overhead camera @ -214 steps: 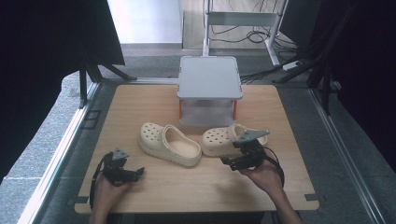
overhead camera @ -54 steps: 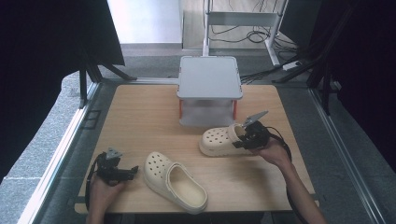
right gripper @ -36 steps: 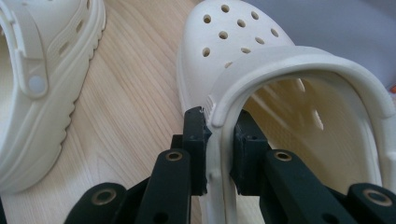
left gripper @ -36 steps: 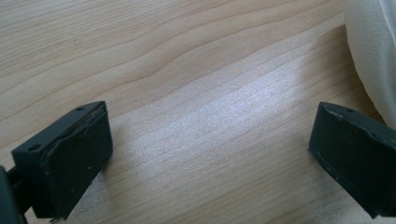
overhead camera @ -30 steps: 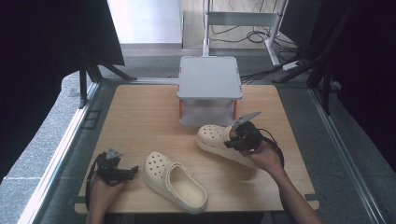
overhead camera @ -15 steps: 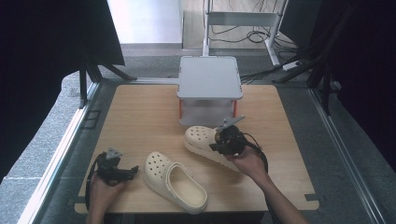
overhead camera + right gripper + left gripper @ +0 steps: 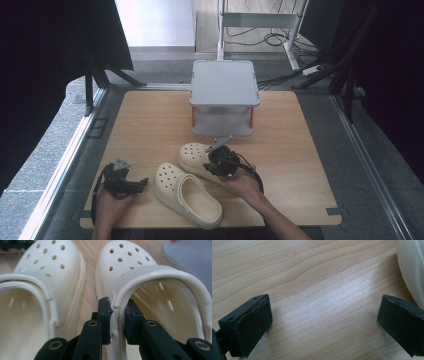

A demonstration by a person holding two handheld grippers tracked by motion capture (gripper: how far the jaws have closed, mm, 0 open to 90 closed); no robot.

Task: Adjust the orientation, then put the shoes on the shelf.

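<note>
Two cream clogs lie side by side on the wooden table (image 7: 150, 125). The near clog (image 7: 187, 192) (image 7: 40, 272) rests at the front centre. The far clog (image 7: 192, 156) (image 7: 150, 282) lies just behind it, toe to the left. My right gripper (image 7: 216, 162) (image 7: 117, 315) is shut on the far clog's side wall, one jaw inside and one outside. My left gripper (image 7: 137, 185) (image 7: 324, 322) rests open on the table at the front left, nothing between its jaws. The near clog's edge (image 7: 412, 267) shows at that view's right.
A grey two-tier stand (image 7: 224, 95) with a flat lid stands at the back centre of the table, its corner (image 7: 192, 257) just beyond the far clog. Dark curtains and frame rails border the table. Bare wood lies to the right and back left.
My right gripper has carried the far clog leftward and toward the front, bringing it alongside the near clog. The left gripper has stayed put.
</note>
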